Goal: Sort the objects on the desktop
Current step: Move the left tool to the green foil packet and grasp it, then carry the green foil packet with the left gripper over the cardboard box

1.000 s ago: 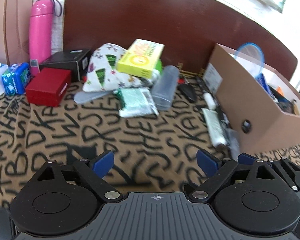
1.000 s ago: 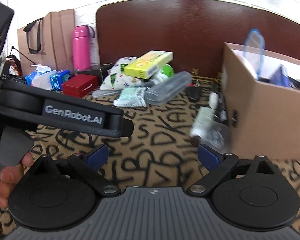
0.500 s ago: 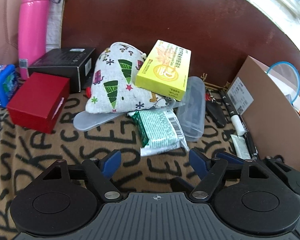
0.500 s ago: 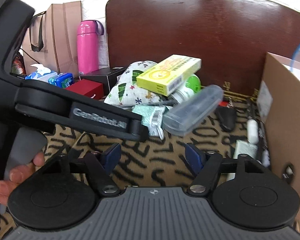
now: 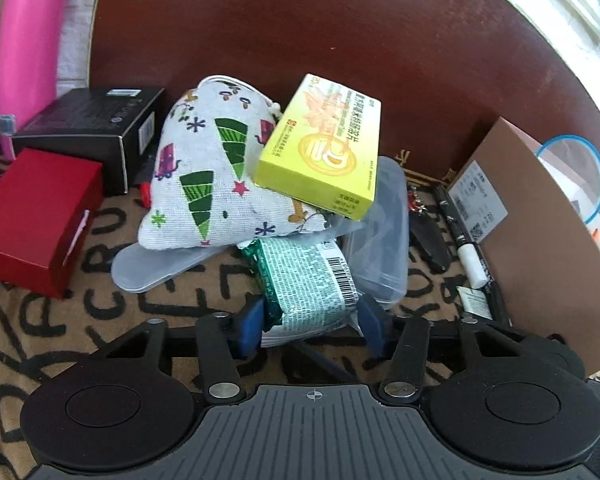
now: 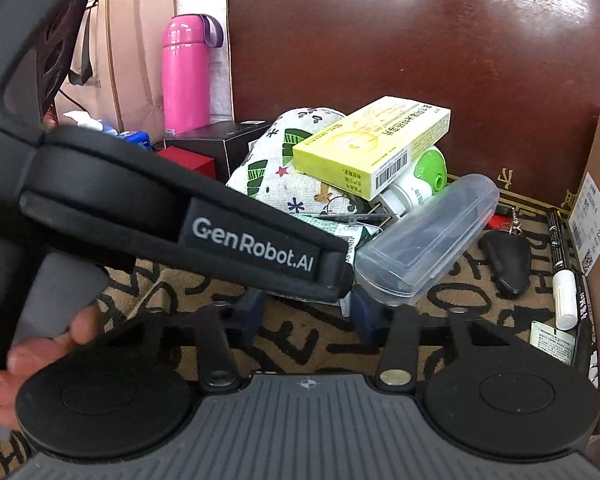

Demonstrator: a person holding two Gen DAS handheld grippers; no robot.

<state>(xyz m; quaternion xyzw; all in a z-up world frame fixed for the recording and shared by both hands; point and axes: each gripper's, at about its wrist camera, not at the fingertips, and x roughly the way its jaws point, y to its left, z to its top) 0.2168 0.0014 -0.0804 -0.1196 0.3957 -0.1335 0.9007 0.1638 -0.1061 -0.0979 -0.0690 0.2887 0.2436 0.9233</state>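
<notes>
A heap of desk items lies on the lettered brown cloth (image 5: 100,300). My left gripper (image 5: 311,326) has its jaws closing around the near end of a green snack packet (image 5: 308,280); its blue pads (image 5: 249,326) sit right at the packet's sides, with no clear squeeze. Behind the packet are a tree-print pouch (image 5: 212,176), a yellow box (image 5: 324,148) leaning on it, and a clear plastic case (image 5: 380,240). My right gripper (image 6: 310,310) is also closing, with no object held. The clear case (image 6: 428,236) ends just above its right finger. The left gripper's body (image 6: 252,244) crosses in front.
A red box (image 5: 36,220), a black box (image 5: 88,128) and a pink bottle (image 5: 28,40) stand at the left. A cardboard box (image 5: 540,240) stands at the right, with a marker (image 5: 466,248) and a black key fob (image 6: 504,260) beside it. A hand (image 6: 40,352) holds the left gripper.
Both grippers have moved forward to the heap and their jaws have narrowed. The green packet now lies between the left fingers.
</notes>
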